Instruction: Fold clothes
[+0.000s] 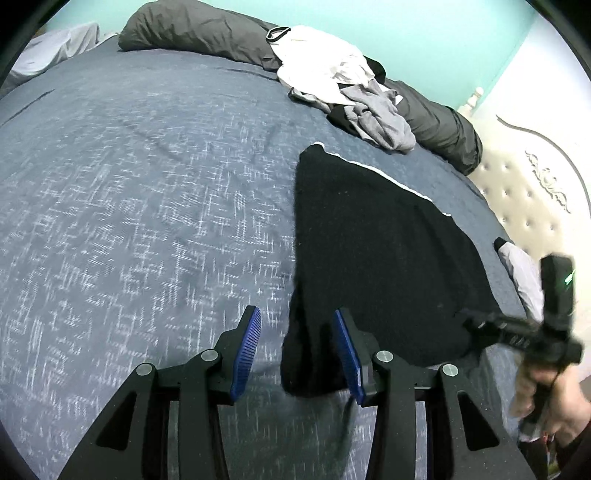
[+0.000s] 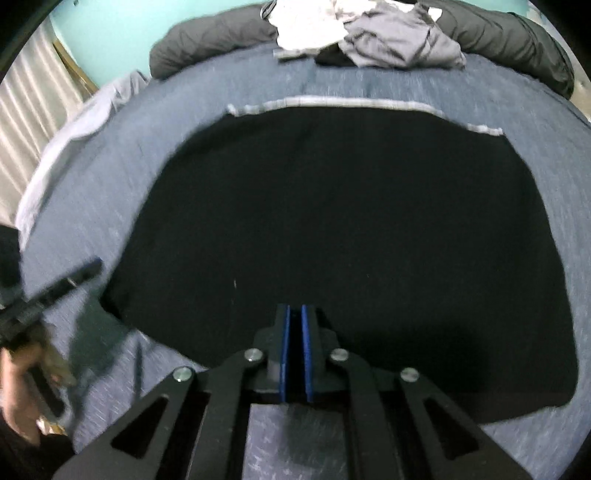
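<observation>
My black garment lies spread on the bed: soft, light, limp. My left gripper stands open at its near corner; my right gripper is closed, empty. Grasp corners.

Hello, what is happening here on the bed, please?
A person is folding clothes on a bed with a hand-held tool in each hand. A black garment lies spread flat on the blue cover. The left tool is open, with a raised corner of the garment between its pads. The right tool is shut above the near edge; whether it grips fabric is unclear. More unfolded clothes wait near the dark pillows.
</observation>
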The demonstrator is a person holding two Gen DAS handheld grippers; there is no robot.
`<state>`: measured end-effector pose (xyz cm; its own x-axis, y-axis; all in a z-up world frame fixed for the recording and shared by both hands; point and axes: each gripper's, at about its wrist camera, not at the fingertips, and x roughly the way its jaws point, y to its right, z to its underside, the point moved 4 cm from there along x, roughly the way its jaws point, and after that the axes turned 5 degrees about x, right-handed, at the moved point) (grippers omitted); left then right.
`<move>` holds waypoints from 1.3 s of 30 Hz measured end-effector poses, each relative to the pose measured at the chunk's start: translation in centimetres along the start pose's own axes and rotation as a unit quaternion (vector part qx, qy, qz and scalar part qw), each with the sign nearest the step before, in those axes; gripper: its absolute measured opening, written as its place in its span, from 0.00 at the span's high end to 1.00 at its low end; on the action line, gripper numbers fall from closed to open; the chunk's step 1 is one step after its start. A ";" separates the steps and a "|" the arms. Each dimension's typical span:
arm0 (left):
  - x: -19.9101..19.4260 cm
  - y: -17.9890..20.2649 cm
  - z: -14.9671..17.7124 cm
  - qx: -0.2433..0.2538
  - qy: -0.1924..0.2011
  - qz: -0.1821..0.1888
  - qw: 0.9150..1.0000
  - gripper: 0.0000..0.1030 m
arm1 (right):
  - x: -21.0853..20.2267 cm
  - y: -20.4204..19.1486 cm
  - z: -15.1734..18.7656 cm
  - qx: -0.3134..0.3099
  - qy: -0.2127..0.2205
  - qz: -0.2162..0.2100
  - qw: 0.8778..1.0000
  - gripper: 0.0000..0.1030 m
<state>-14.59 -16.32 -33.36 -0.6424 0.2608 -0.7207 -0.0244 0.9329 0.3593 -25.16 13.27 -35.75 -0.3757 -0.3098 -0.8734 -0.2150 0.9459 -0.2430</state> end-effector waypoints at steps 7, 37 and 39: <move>-1.2 0.9 0.6 0.007 0.001 0.013 1.000 0.56 | -0.3 0.4 0.8 0.049 0.019 -0.002 0.999 0.96; -0.4 2.1 4.2 -0.076 -0.040 0.083 0.993 0.52 | -5.5 5.3 4.6 0.128 0.054 -0.053 0.989 0.98; -0.1 2.1 4.4 -0.086 -0.042 0.086 0.992 0.50 | -6.3 7.0 4.9 0.147 0.069 -0.053 0.985 0.98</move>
<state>-11.19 -13.29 -35.13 -0.5818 0.4388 -0.6849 -0.0547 0.8190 0.5712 -19.86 22.34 -34.03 -0.4879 -0.4000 -0.7759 0.0028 0.8881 -0.4596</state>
